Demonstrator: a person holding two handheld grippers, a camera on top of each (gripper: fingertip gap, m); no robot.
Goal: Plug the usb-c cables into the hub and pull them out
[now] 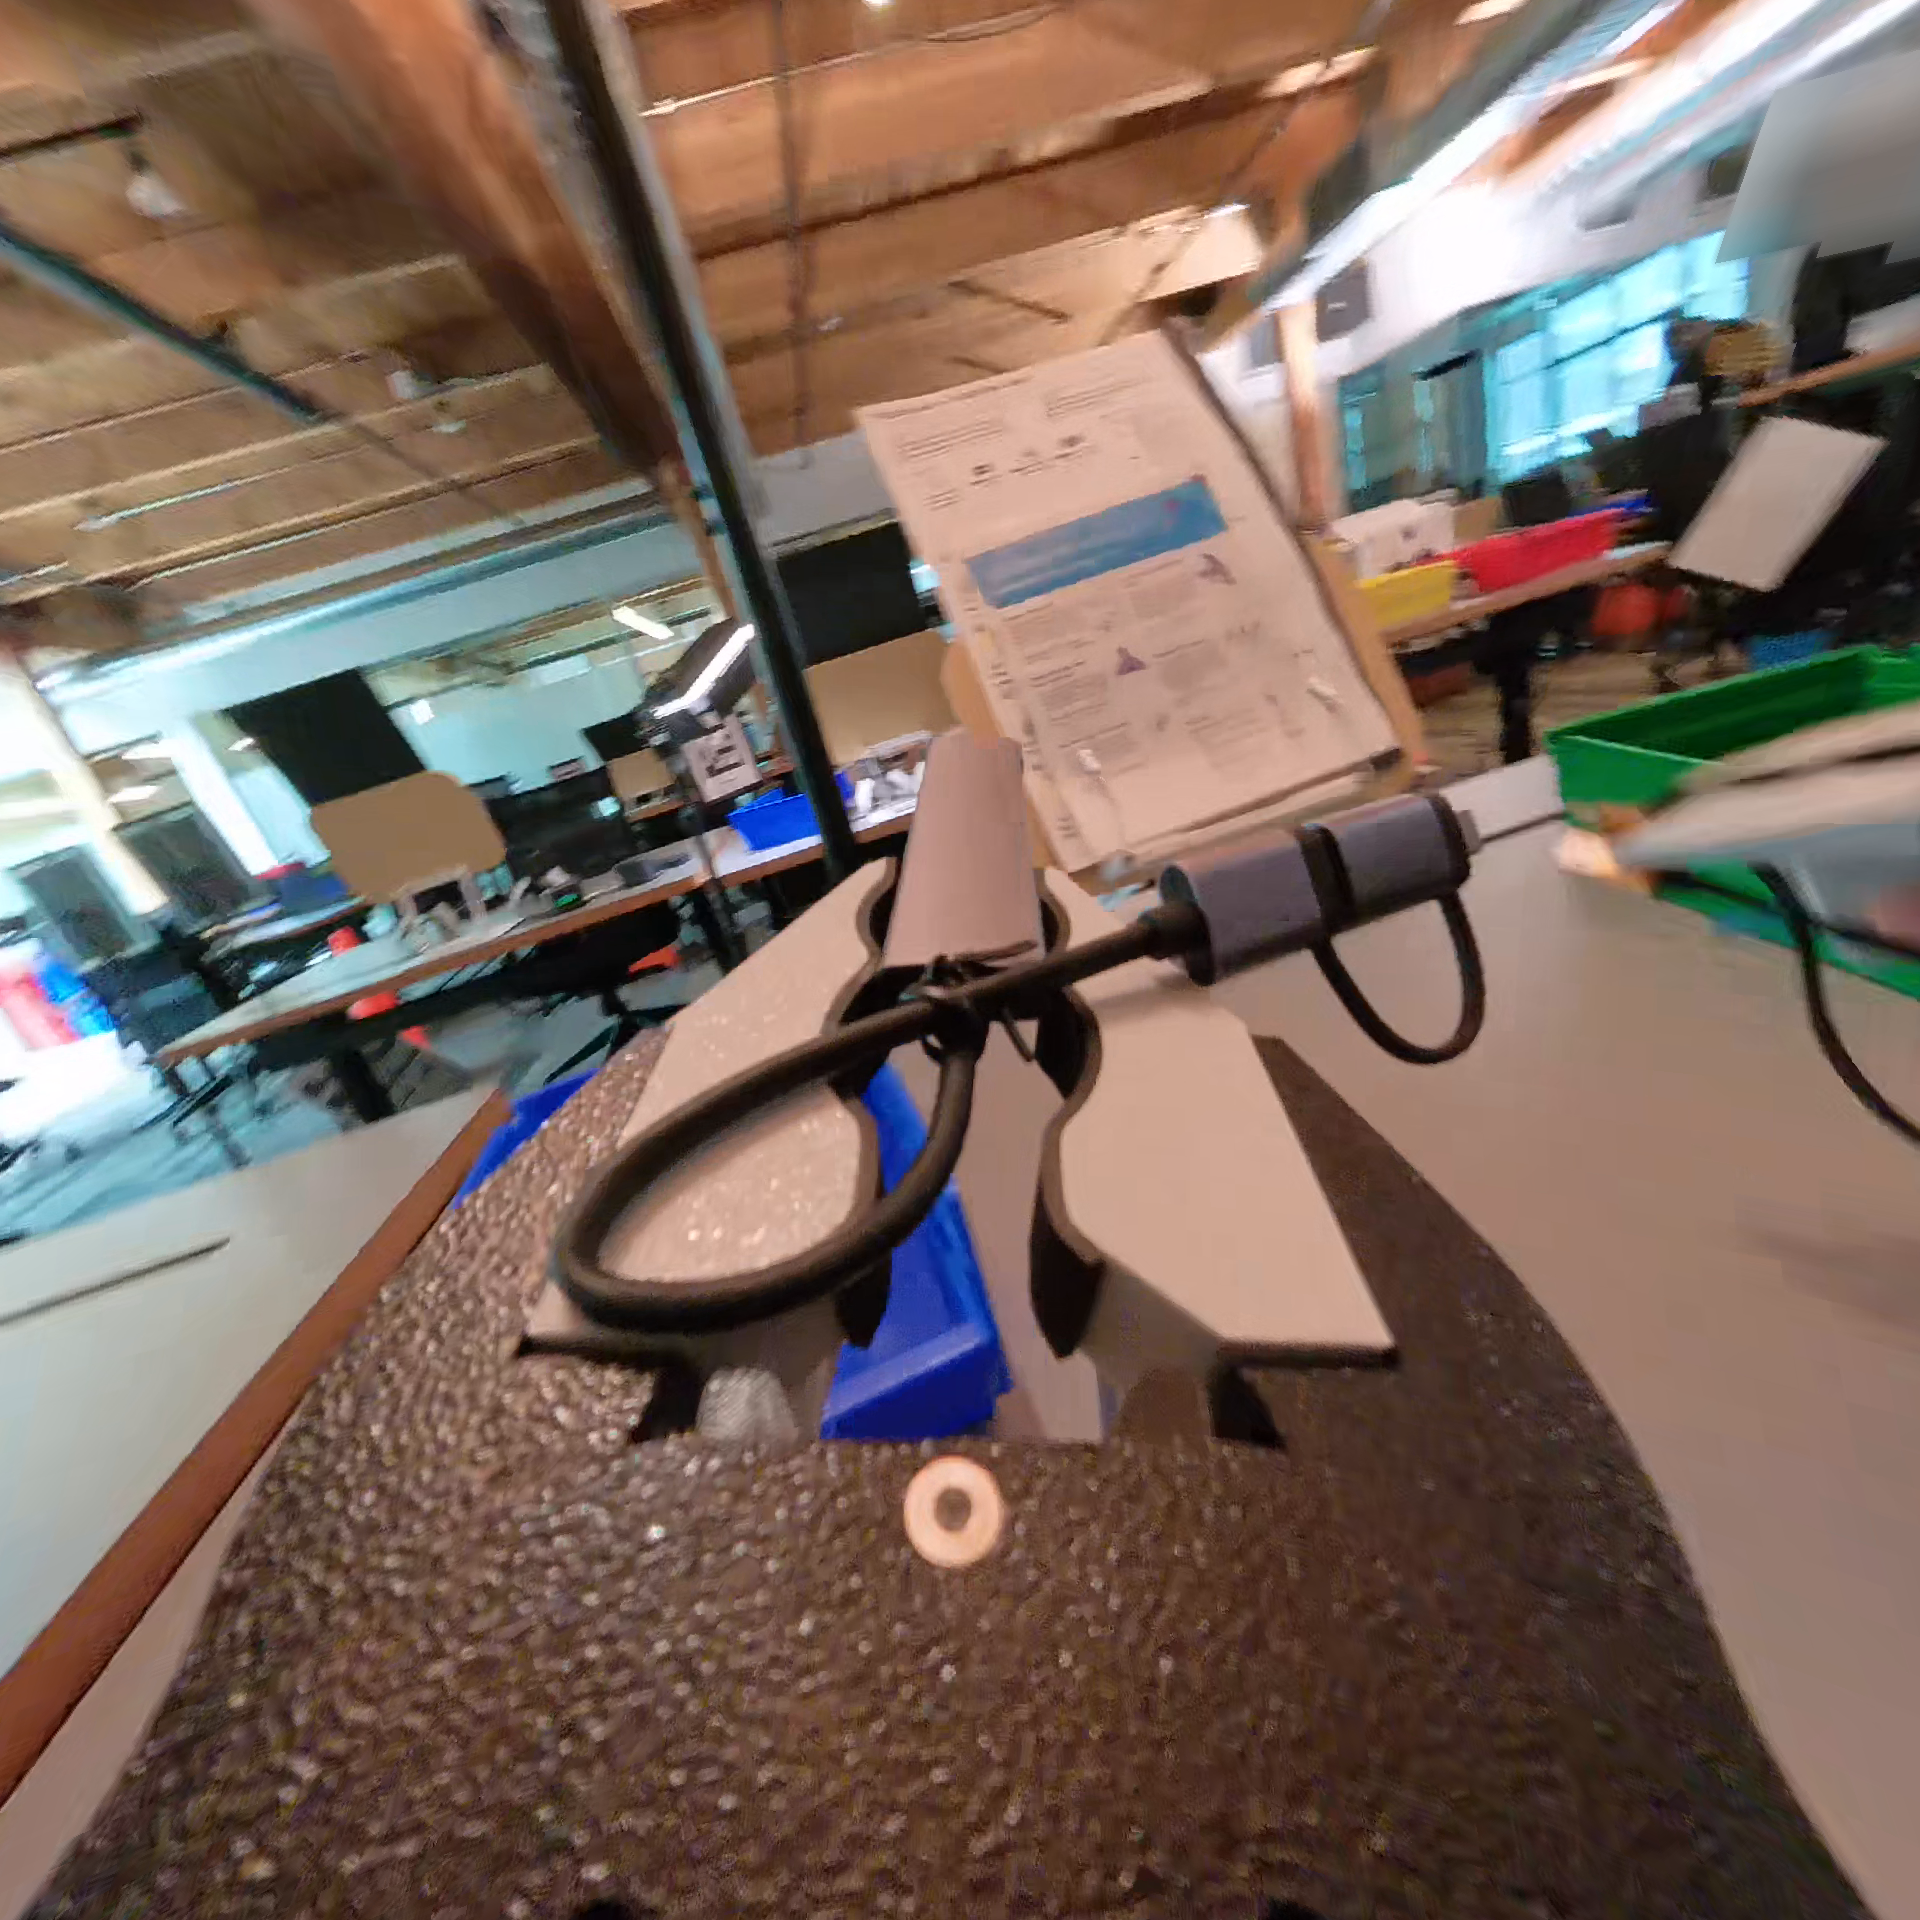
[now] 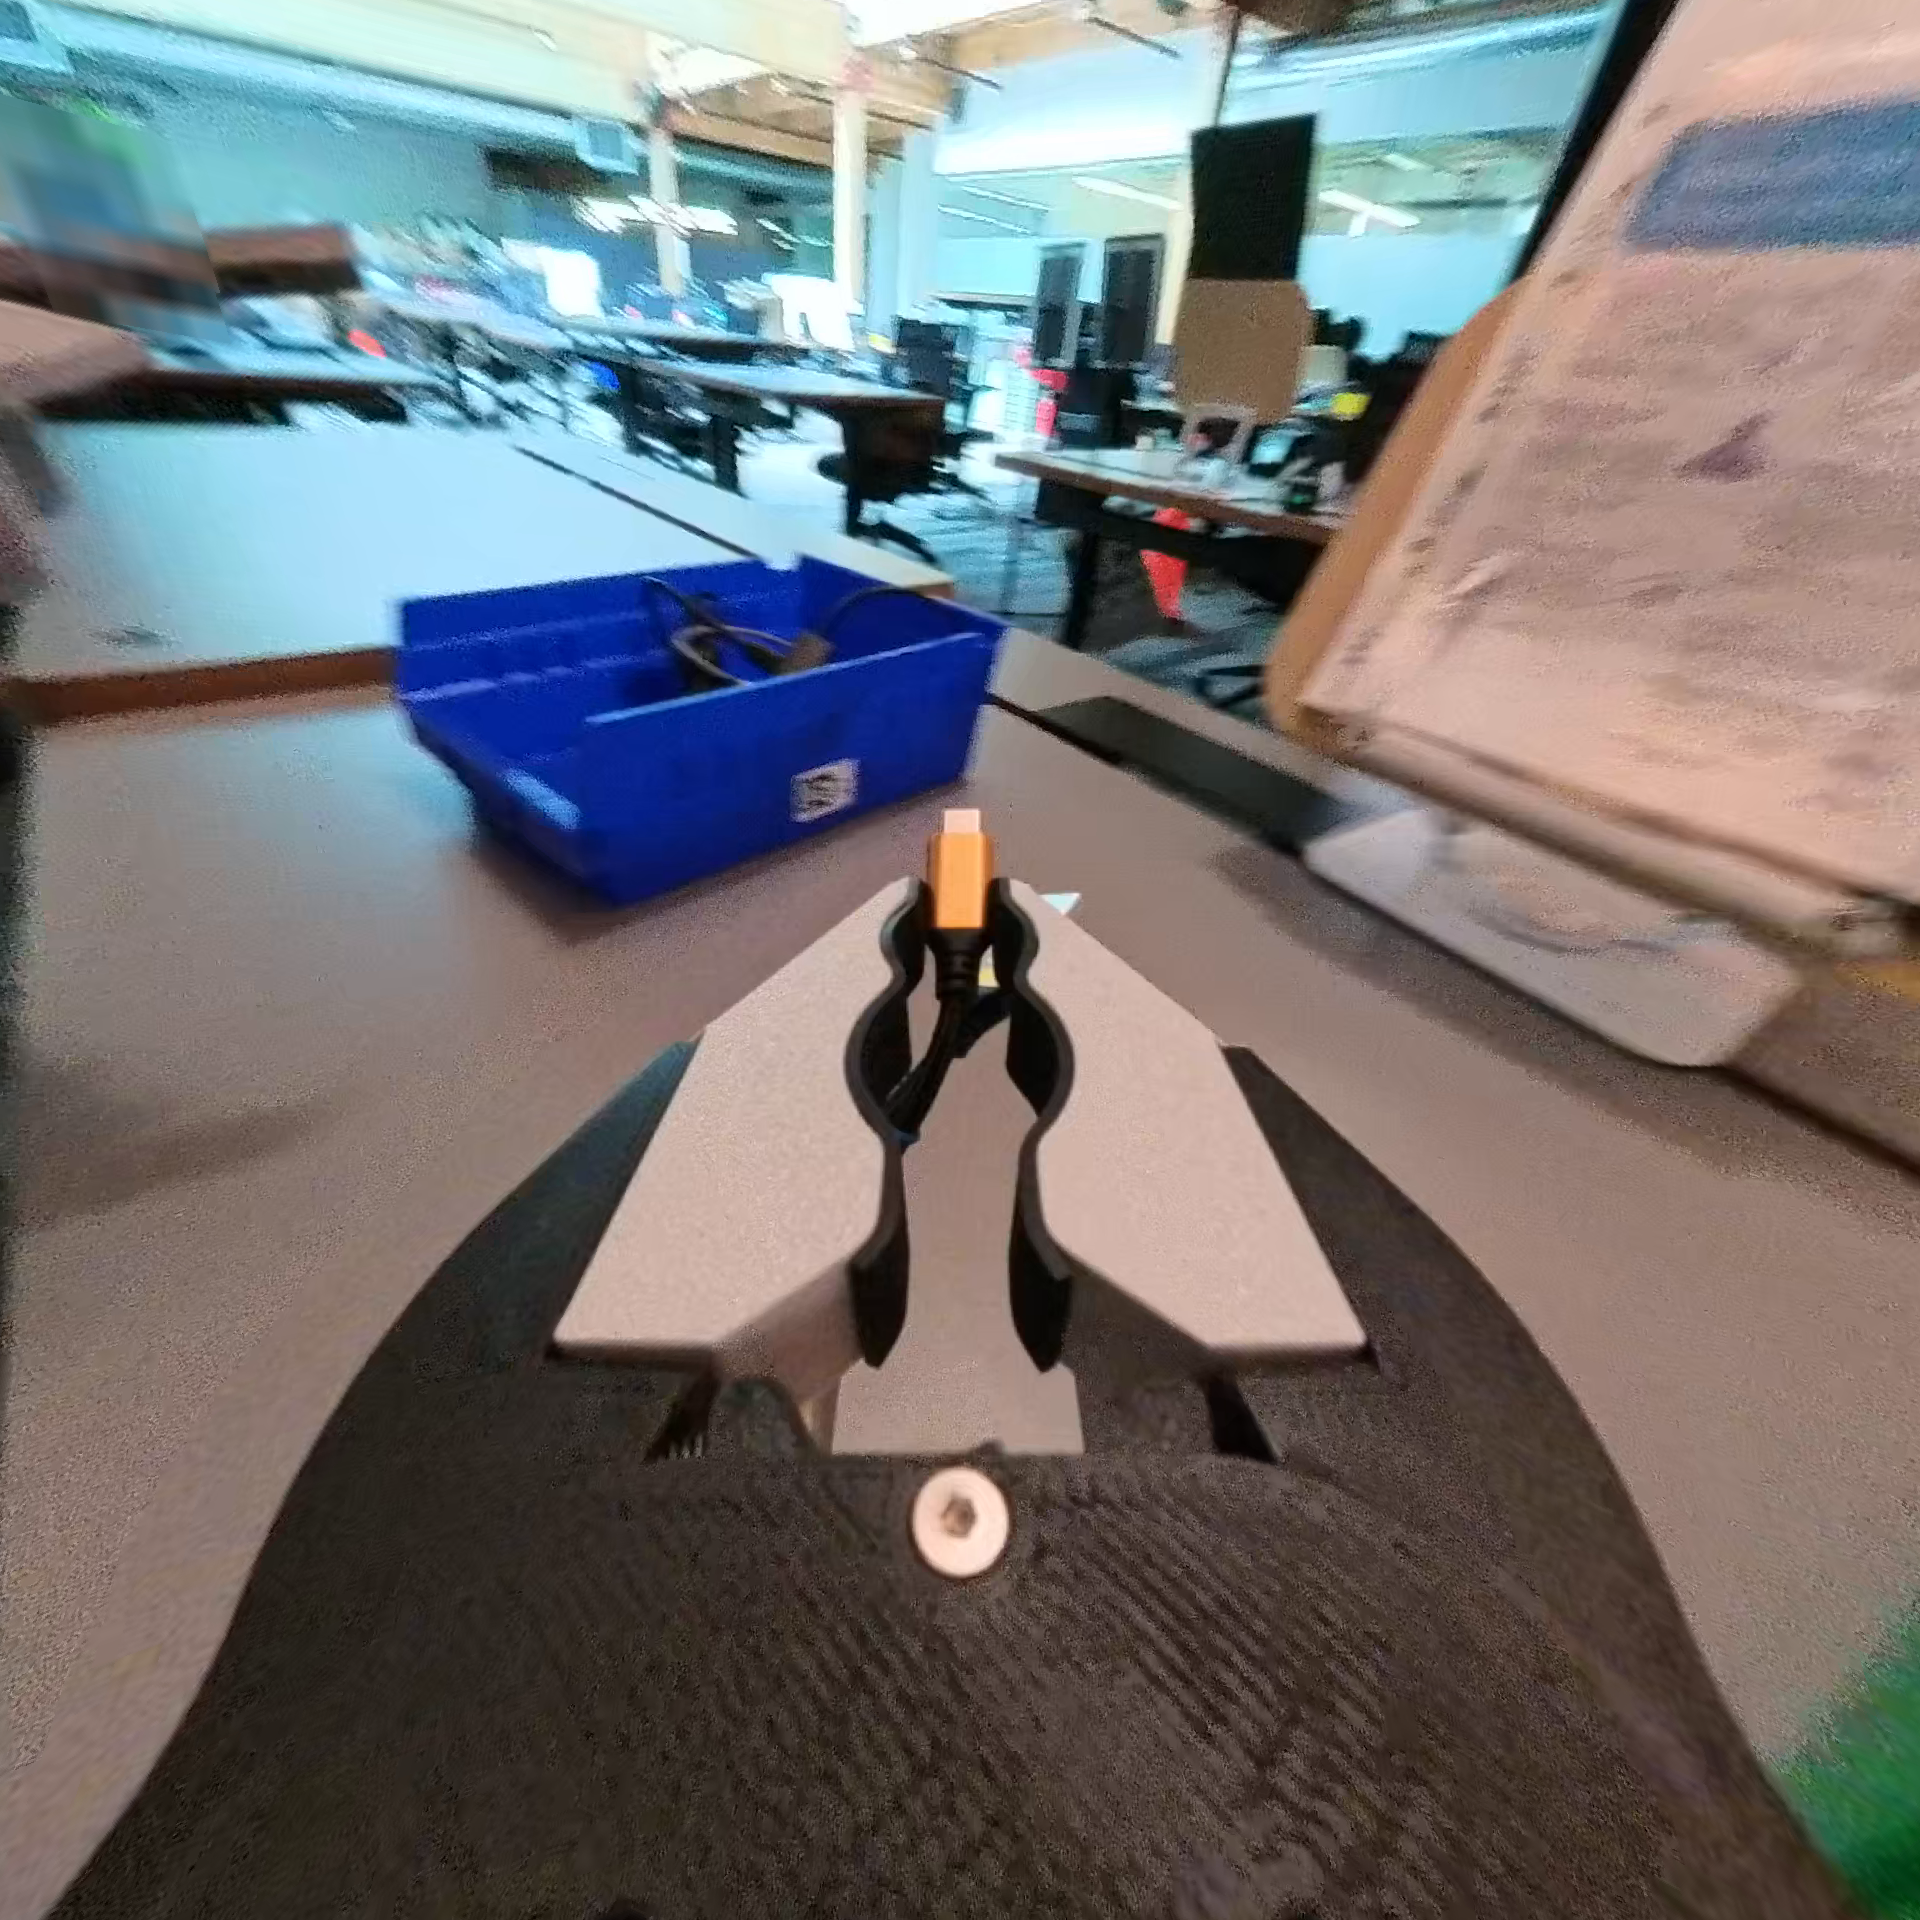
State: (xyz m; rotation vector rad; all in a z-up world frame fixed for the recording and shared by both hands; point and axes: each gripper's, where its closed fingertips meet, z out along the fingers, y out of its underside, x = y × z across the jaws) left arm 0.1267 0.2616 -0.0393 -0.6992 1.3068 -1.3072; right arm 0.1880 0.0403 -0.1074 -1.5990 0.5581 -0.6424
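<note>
In the left wrist view my left gripper (image 1: 961, 920) is shut on a slim grey hub (image 1: 961, 831), which stands upright between the fingertips above the table. The hub's own black cable (image 1: 727, 1153) loops over the left finger and ends in a grey plug with an adapter cap (image 1: 1320, 894) sticking out to the right. In the right wrist view my right gripper (image 2: 958, 920) is shut on an orange usb-c plug (image 2: 958, 883). The plug's metal tip points forward and its black cable hangs down between the fingers.
A blue bin (image 2: 696, 727) holding more dark cables sits on the grey table (image 2: 312, 883) ahead of the right gripper; it also shows under the left gripper (image 1: 914, 1299). A propped-up instruction sheet (image 1: 1122, 603) stands behind. A green bin (image 1: 1714, 727) is at the right. Tip to tip, the grippers are about 25 centimeters apart.
</note>
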